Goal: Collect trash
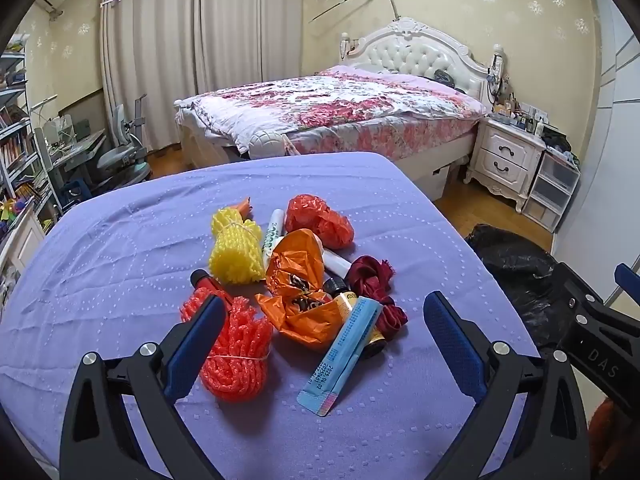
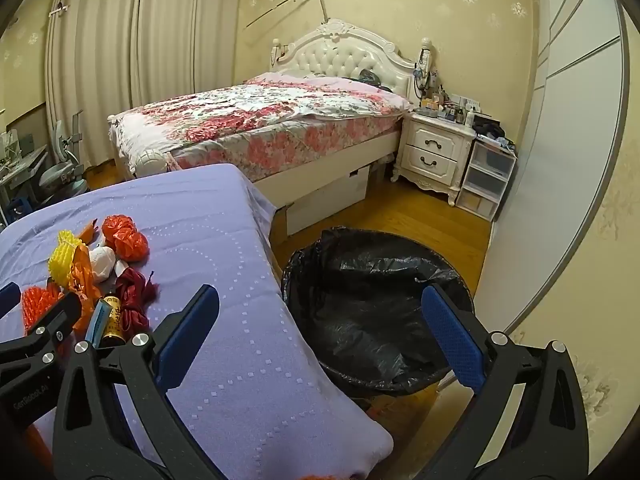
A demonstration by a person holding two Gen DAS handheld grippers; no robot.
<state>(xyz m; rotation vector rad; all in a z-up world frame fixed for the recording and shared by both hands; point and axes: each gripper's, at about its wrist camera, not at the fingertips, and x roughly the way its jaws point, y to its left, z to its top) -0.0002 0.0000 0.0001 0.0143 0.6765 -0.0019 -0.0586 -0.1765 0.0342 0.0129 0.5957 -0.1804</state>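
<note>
A heap of trash lies on the purple-covered table (image 1: 120,264): a yellow foam net (image 1: 234,250), a red foam net (image 1: 236,352), an orange wrapper (image 1: 298,292), a blue sachet (image 1: 344,352), a dark red ribbon (image 1: 376,288), a crumpled red bag (image 1: 318,220) and a small brown bottle (image 1: 344,300). My left gripper (image 1: 324,322) hovers open just short of the heap, nothing between its fingers. My right gripper (image 2: 320,316) is open over the table's right edge and the black-lined bin (image 2: 376,300), holding nothing. The heap (image 2: 96,276) shows at the left of the right wrist view.
A bed with a floral cover (image 1: 328,108) stands behind the table. A white nightstand (image 2: 436,152) and plastic drawers (image 2: 484,180) line the far wall. Shelves and a desk chair (image 1: 120,160) fill the left side. Wooden floor (image 2: 420,220) lies around the bin.
</note>
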